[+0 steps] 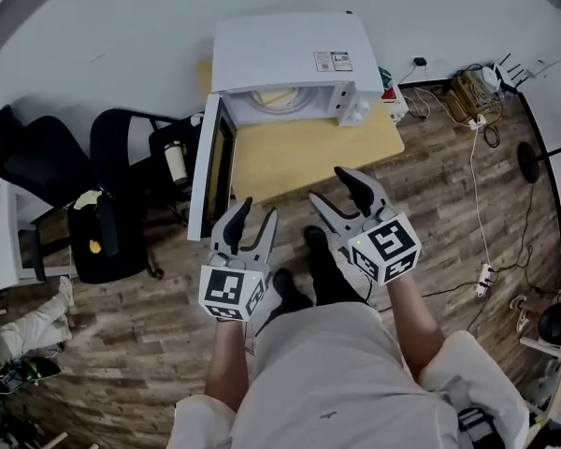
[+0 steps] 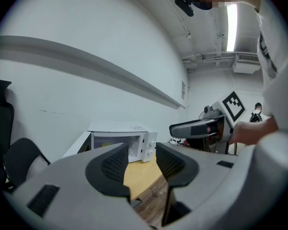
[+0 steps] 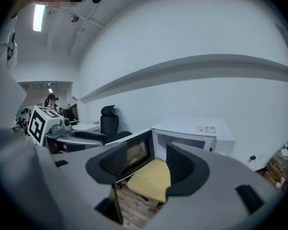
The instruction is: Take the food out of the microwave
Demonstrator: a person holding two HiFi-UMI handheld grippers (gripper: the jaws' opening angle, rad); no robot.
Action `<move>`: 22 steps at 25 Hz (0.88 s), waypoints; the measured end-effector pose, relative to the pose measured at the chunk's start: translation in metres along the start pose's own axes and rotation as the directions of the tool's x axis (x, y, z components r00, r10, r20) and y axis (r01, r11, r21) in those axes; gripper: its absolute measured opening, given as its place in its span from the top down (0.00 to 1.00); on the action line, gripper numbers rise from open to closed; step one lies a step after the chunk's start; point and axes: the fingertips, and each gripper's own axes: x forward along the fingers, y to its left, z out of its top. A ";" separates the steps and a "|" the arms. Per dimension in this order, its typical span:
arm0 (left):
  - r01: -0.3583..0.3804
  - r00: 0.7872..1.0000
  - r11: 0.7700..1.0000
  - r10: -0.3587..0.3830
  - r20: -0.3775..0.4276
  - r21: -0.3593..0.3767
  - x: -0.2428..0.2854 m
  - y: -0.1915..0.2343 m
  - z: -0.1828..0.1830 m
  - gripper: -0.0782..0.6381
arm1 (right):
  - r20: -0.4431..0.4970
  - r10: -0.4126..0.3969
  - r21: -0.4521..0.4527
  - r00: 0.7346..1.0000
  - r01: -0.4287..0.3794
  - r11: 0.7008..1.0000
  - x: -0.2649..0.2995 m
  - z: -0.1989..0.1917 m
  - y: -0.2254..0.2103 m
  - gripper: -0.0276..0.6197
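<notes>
White microwave (image 1: 285, 64) is standing on a wooden surface (image 1: 309, 152), its door (image 1: 210, 166) hanging wide open. In the head view we are holding the left claw (image 1: 257, 211) and right claw (image 1: 327, 183) short of it, both gaping and empty. The food (image 1: 279, 99) is sitting inside the cavity. In the left gripper view, we are seeing the left claw (image 2: 141, 159) spread apart with nothing between, the microwave (image 2: 117, 140) beyond. In the right gripper view, the right claw (image 3: 156, 164) is standing parted, framing the open door (image 3: 134, 152) and the surface (image 3: 151, 178).
</notes>
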 end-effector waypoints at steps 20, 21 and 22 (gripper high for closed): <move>-0.257 0.966 0.965 0.257 -0.017 -0.051 0.072 0.046 0.013 0.67 | -0.229 0.071 -0.560 0.971 -0.191 0.806 0.138 -0.040 -0.072 0.56; -0.270 0.963 0.961 0.270 -0.019 -0.053 0.074 0.048 0.013 0.67 | -0.243 0.079 -0.575 0.967 -0.209 0.791 0.144 -0.045 -0.074 0.56; -0.283 0.959 0.957 0.283 -0.020 -0.056 0.075 0.049 0.012 0.67 | -0.256 0.084 -0.589 0.963 -0.225 0.776 0.150 -0.050 -0.077 0.56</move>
